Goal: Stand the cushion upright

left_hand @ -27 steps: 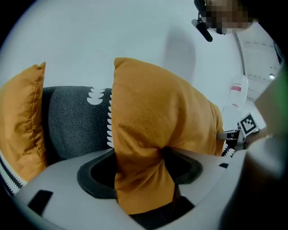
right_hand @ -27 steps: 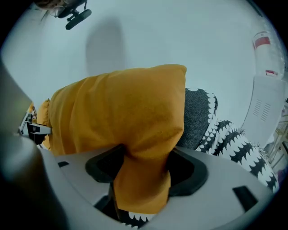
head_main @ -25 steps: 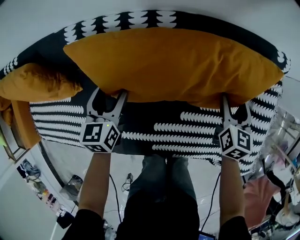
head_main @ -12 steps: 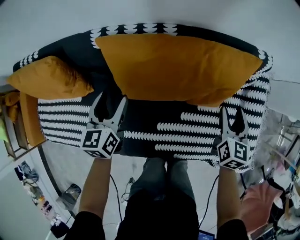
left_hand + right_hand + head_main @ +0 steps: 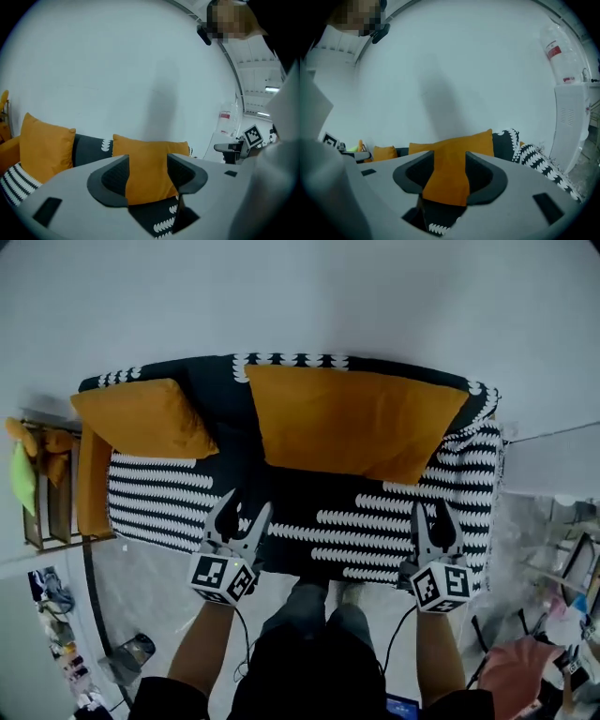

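The large orange cushion (image 5: 356, 423) stands upright on the black-and-white sofa (image 5: 375, 521), leaning on the backrest. Both grippers hang in front of the sofa's front edge, apart from the cushion. My left gripper (image 5: 247, 502) is open with nothing between its jaws, which have just been closing a little. My right gripper (image 5: 432, 509) is open and empty too, its jaws likewise just closing. In the left gripper view the cushion (image 5: 150, 154) shows far off behind the gap of the left gripper (image 5: 147, 176). The right gripper view shows the cushion (image 5: 459, 145) beyond the right gripper (image 5: 446, 177).
A smaller orange cushion (image 5: 145, 418) leans at the sofa's left end. A wooden side rack (image 5: 47, 493) stands left of the sofa. A white wall rises behind. Cables and clutter lie on the floor, with a pink cloth (image 5: 511, 676) at the lower right.
Both grippers have drawn back from the cushion's lower edge to in front of the sofa, and their jaws stand narrower. The cushion stays leaning on the backrest. The head view has pulled back.
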The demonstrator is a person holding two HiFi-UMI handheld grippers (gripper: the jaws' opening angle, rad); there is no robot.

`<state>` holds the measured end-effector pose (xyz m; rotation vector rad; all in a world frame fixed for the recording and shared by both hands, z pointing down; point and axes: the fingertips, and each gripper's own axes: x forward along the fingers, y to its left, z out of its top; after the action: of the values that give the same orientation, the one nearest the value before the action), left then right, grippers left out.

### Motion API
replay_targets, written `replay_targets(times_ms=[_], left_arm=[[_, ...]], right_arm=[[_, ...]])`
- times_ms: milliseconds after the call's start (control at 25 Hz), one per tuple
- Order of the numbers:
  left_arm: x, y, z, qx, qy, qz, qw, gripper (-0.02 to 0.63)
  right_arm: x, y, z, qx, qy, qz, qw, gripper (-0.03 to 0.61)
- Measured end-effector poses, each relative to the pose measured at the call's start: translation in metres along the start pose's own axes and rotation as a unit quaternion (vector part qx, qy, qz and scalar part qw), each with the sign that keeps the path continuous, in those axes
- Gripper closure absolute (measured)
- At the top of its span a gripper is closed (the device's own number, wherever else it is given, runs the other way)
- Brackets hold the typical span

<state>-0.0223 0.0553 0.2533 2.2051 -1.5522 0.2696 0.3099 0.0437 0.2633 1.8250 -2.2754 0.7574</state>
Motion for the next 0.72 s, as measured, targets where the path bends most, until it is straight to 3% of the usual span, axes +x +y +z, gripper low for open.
replay_targets(times_ms=[280,440,560,720], left_arm=[[-0.064,-0.054,0.033,0.014,-0.059,0.016,0.9980,0.408],[-0.104,-0.108,0.036,-0.021,-0.086,0.000,0.9961,0.408],[-0.127,-0.148,0.037,-0.010,-0.097,-0.013,0.9952,0.408],[-0.157,-0.186,0.042,0.007,-0.101,-0.032,0.9944,0.408]], right_arm=[[-0.084,0.020,0.042,-0.038,-0.044,0.061,0.996,0.392],[-0.149,0.009,0.047,-0.007,-0.069,0.078,0.995,0.425],[-0.186,0.012,0.044,0.016,-0.067,0.125,0.990,0.439],[-0.233,0.026,0.049,-0.038,-0.068,0.160,0.984,0.450]])
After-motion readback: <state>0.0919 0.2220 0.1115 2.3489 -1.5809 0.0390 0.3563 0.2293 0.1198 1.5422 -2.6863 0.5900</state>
